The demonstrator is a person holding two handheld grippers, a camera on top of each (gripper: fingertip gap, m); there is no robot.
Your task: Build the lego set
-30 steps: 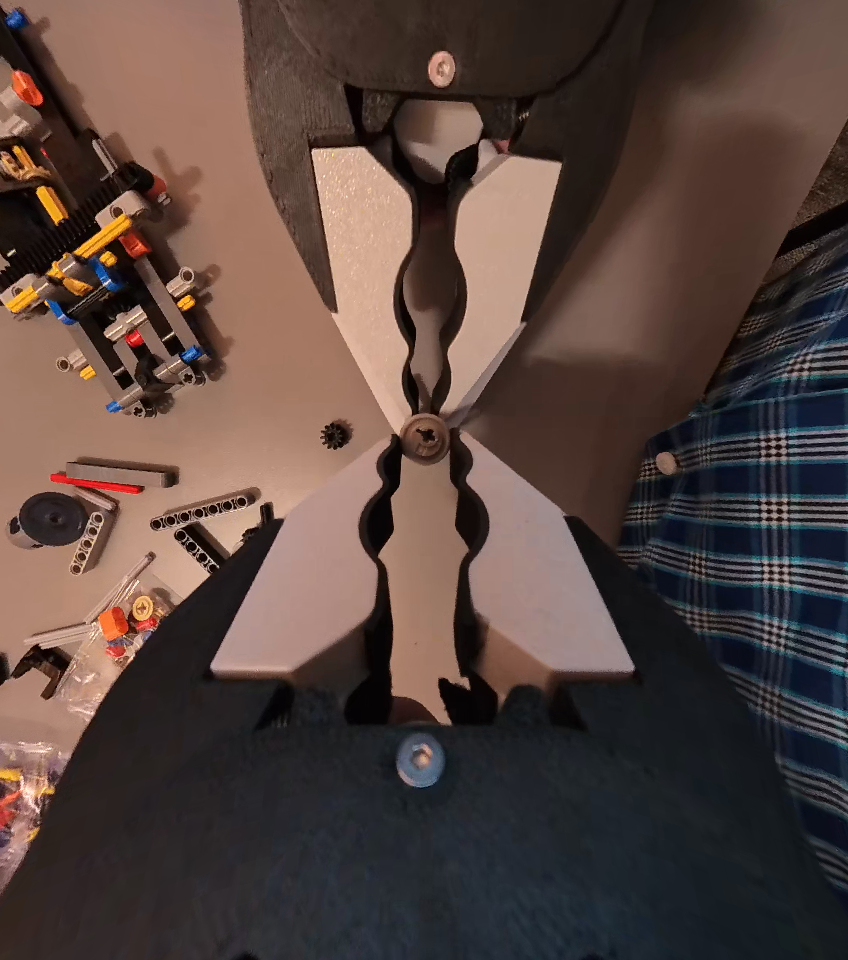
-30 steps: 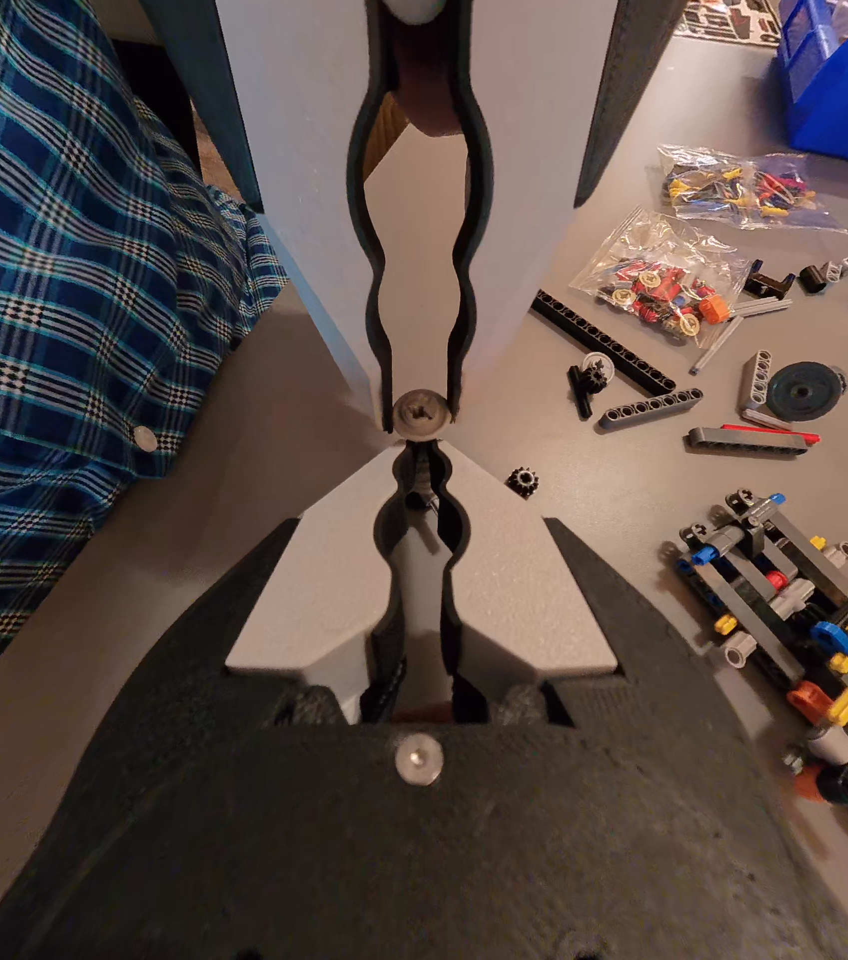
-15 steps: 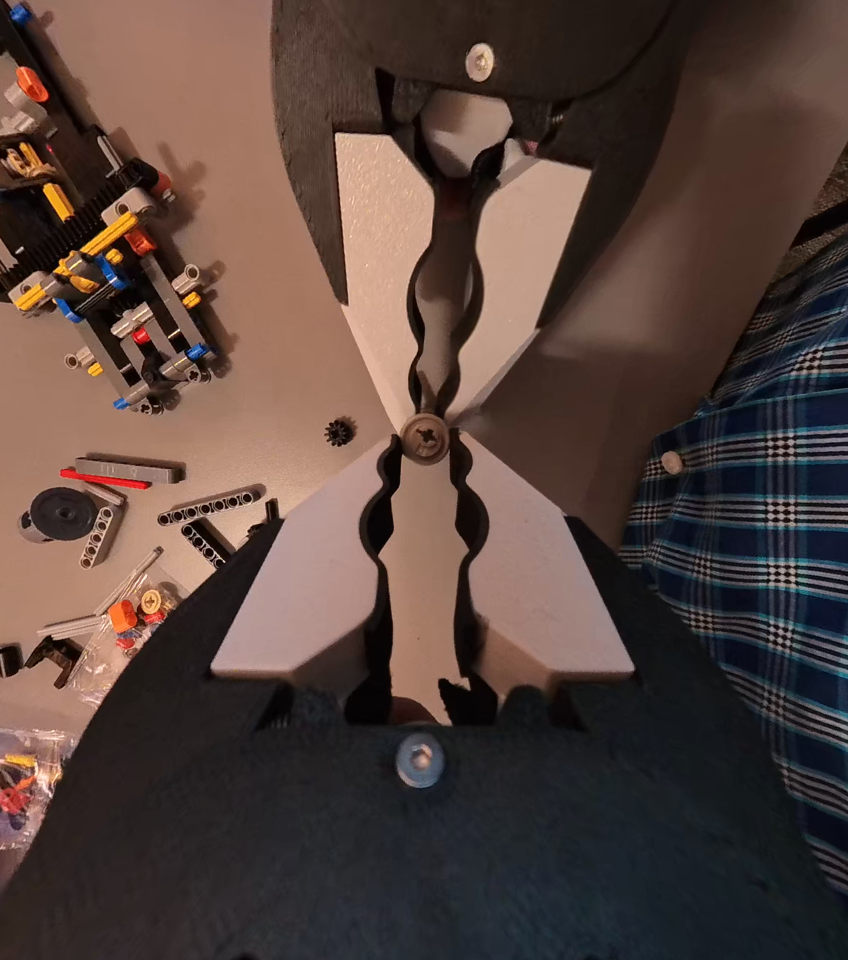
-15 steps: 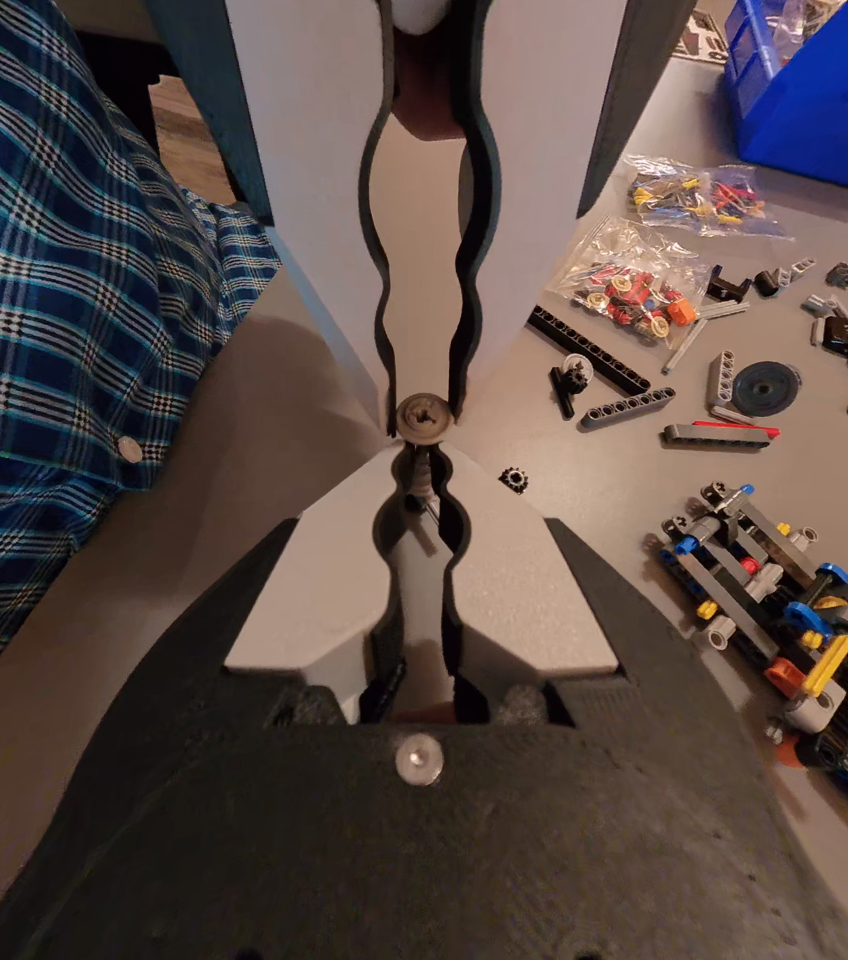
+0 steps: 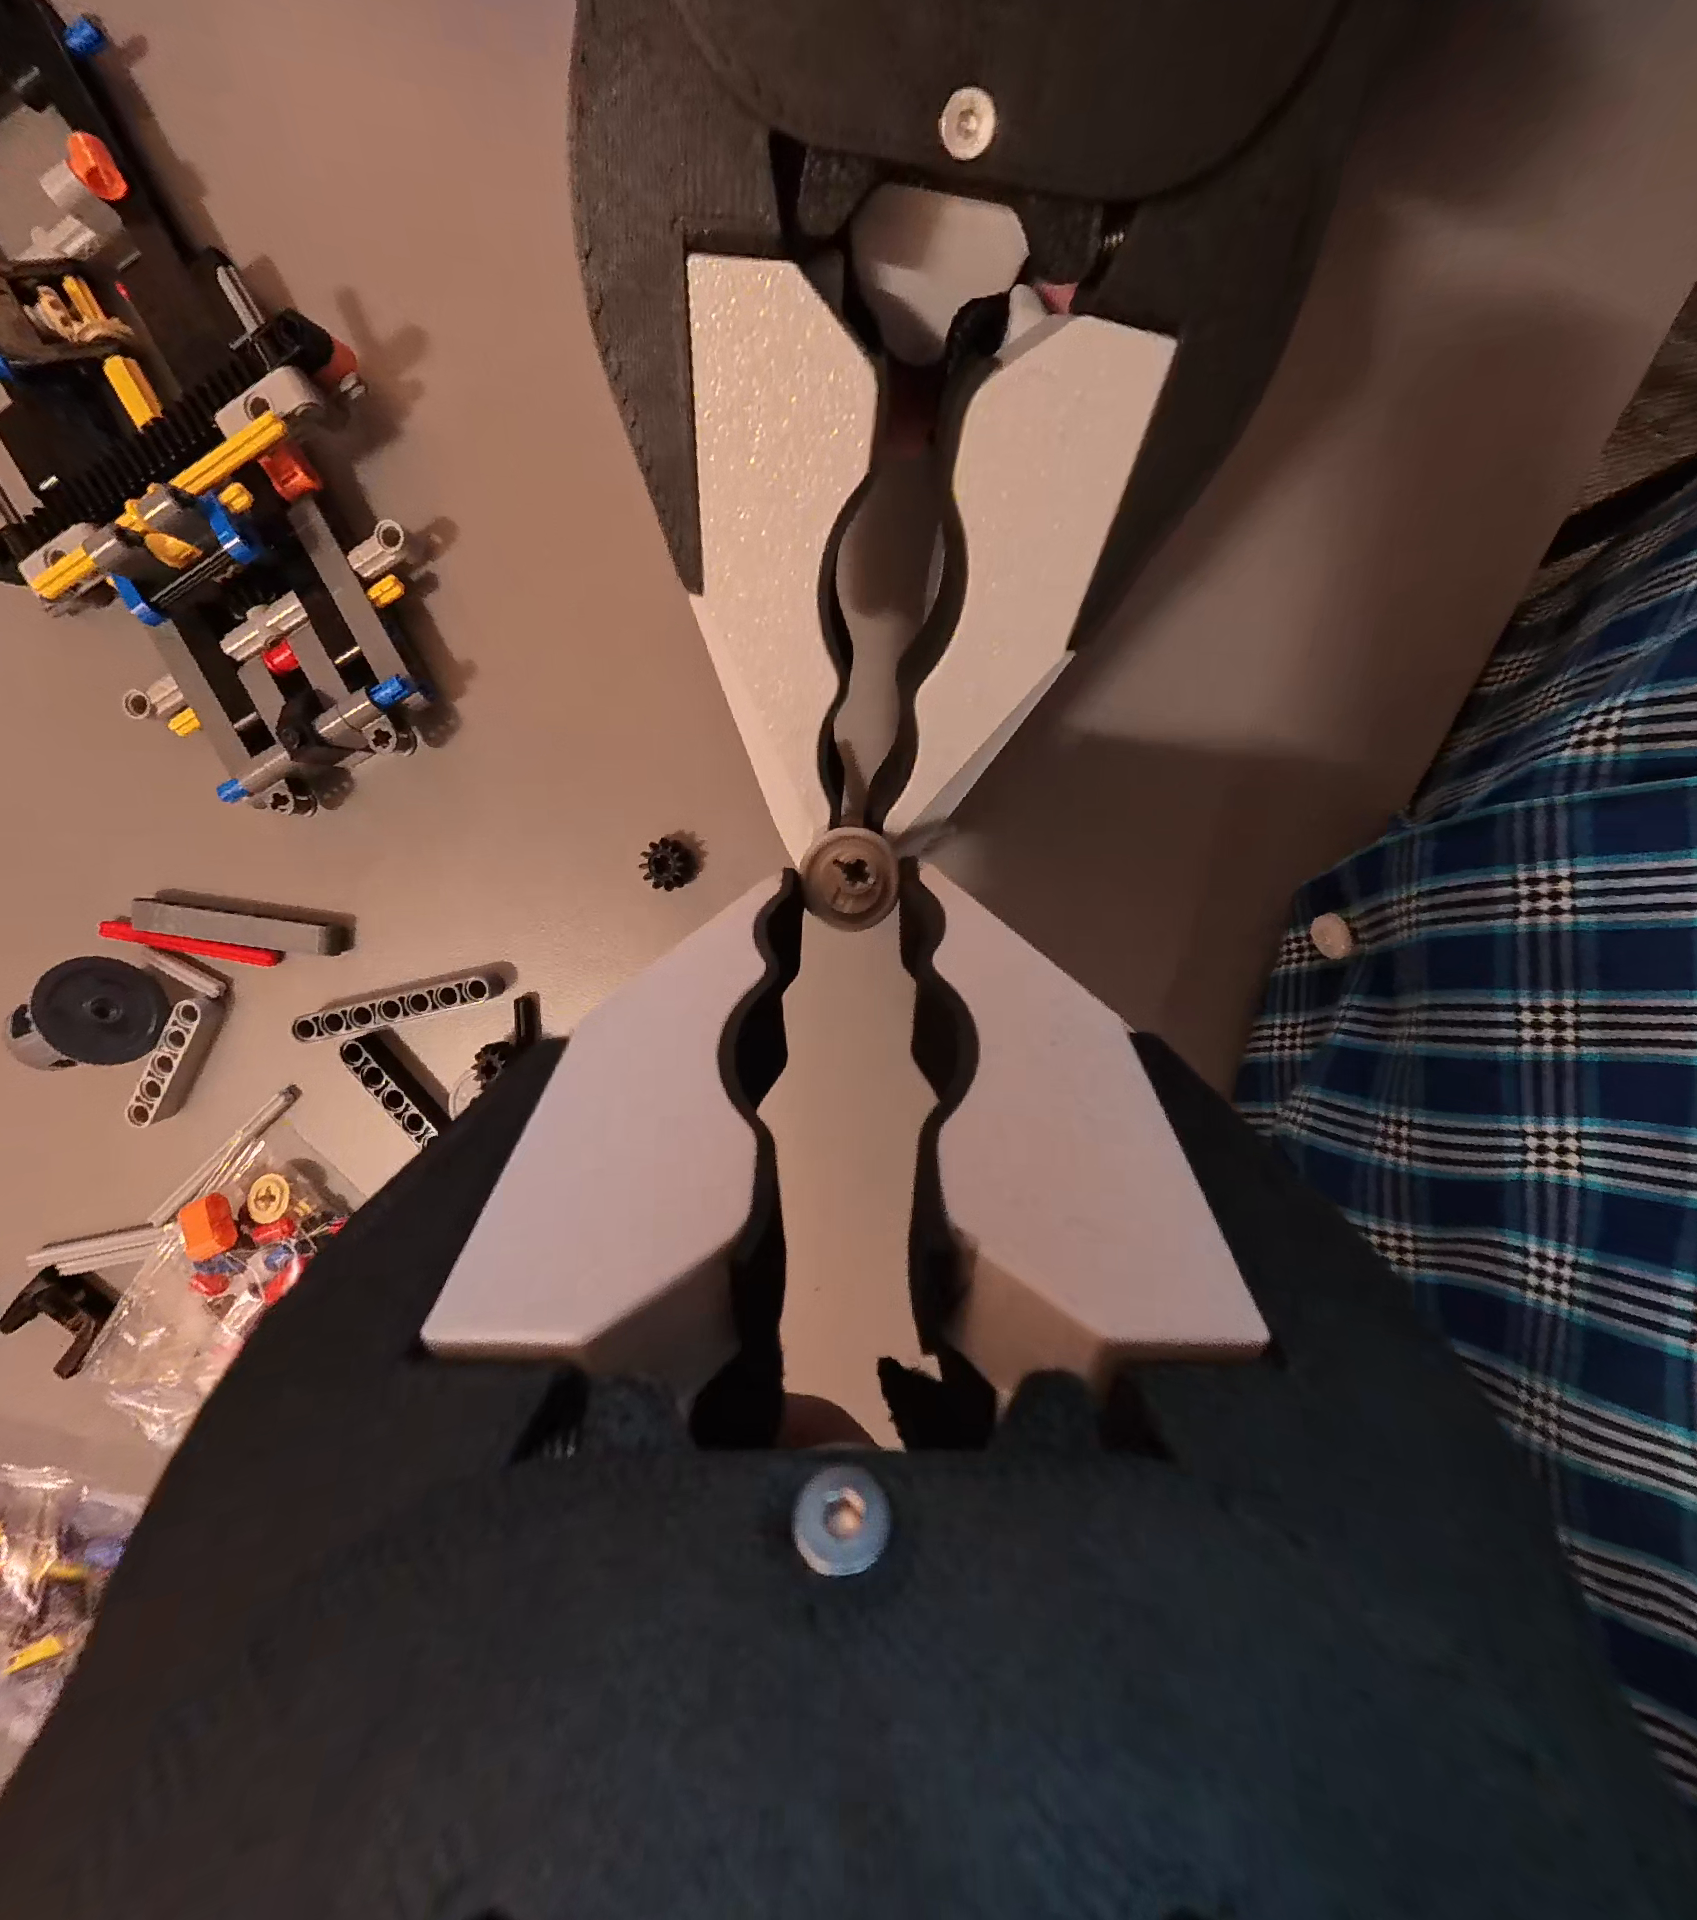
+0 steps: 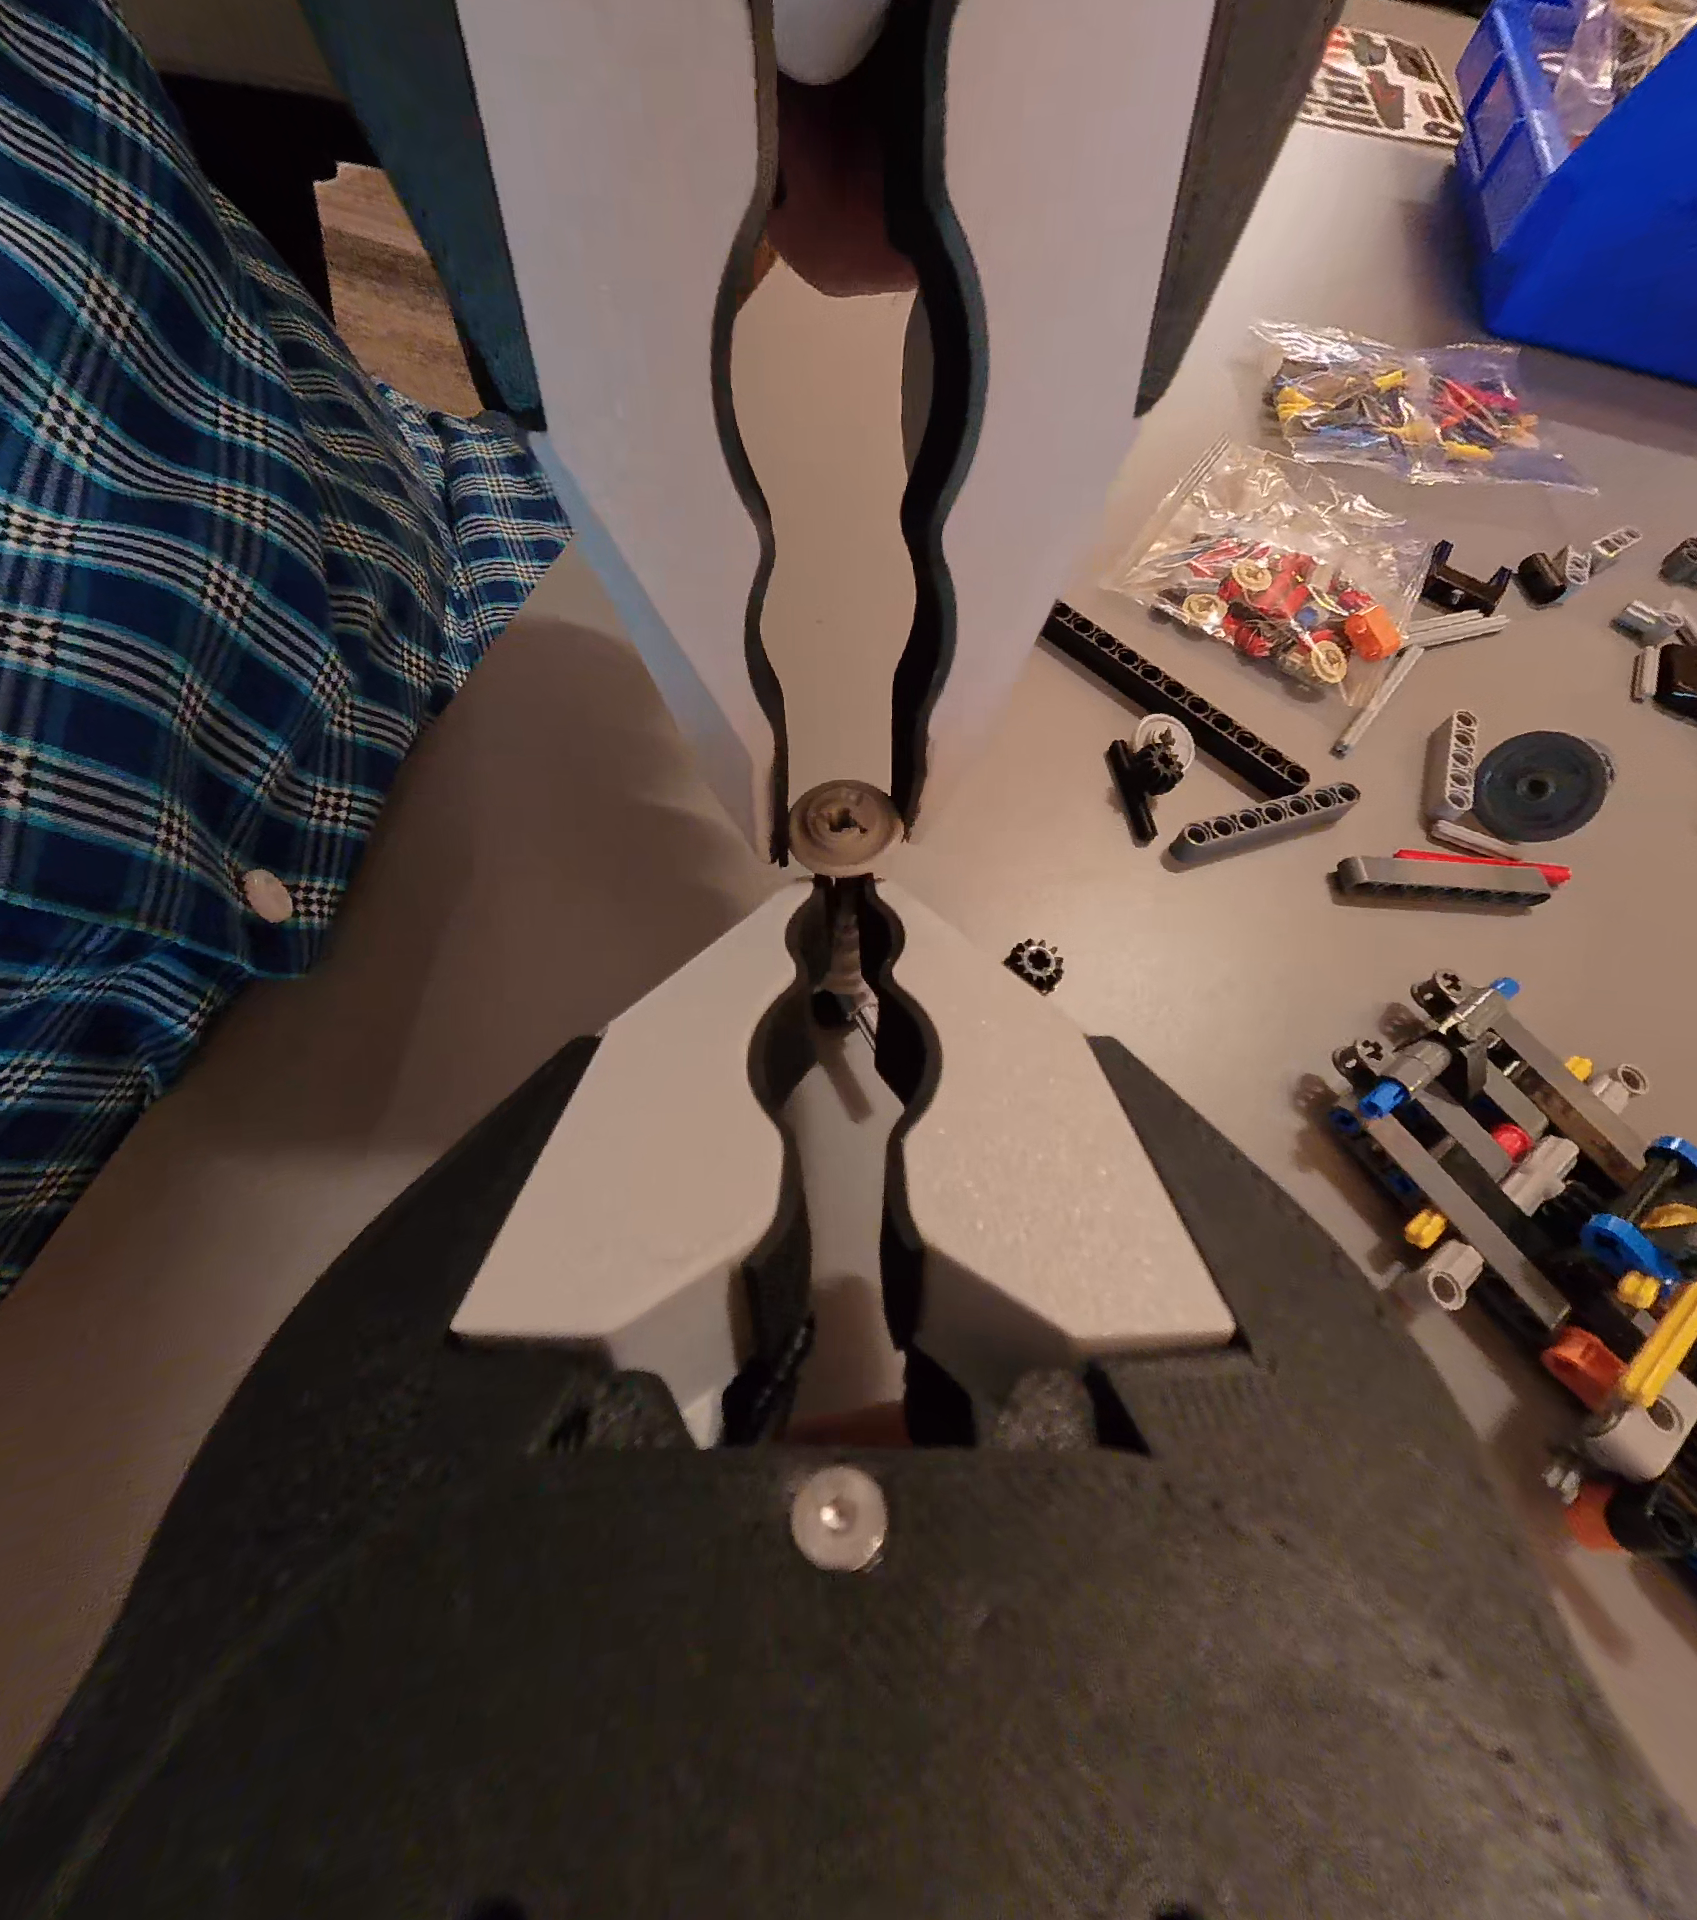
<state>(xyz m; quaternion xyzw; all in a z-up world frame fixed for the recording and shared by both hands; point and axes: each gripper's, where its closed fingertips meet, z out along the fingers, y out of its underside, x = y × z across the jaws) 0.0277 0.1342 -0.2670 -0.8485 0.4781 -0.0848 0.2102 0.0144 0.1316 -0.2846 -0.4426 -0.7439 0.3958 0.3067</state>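
My left gripper (image 5: 849, 904) and right gripper (image 6: 844, 909) meet tip to tip above the grey table. The left one is shut on a small grey round lego piece (image 5: 851, 878), seen face-on in the right wrist view (image 6: 844, 828). The right one is shut on a short dark axle piece (image 6: 839, 961) that runs into the round piece. In the left wrist view the right gripper (image 5: 863, 821) comes in from the top. The partly built lego model (image 5: 200, 499) lies on the table to the side, and also shows in the right wrist view (image 6: 1550, 1195).
A small black gear (image 6: 1034, 966) lies near the tips. Loose beams, a black wheel (image 6: 1535, 795) and two bags of parts (image 6: 1270, 592) are spread beyond. A blue bin (image 6: 1654, 208) stands at the back. A person's plaid shirt (image 5: 1550, 1039) is at the table edge. The tips of both grippers are at nearly the same place. Both grippers' tips are roughly 15 cm from the partly built lego model (image 5: 200, 499). Seen from the right wrist view (image 6: 1686, 1272) as well.
Both grippers stay tip to tip on the same pieces. The pair has swung a little, so the table parts drift in both views and more of the blue bin shows.
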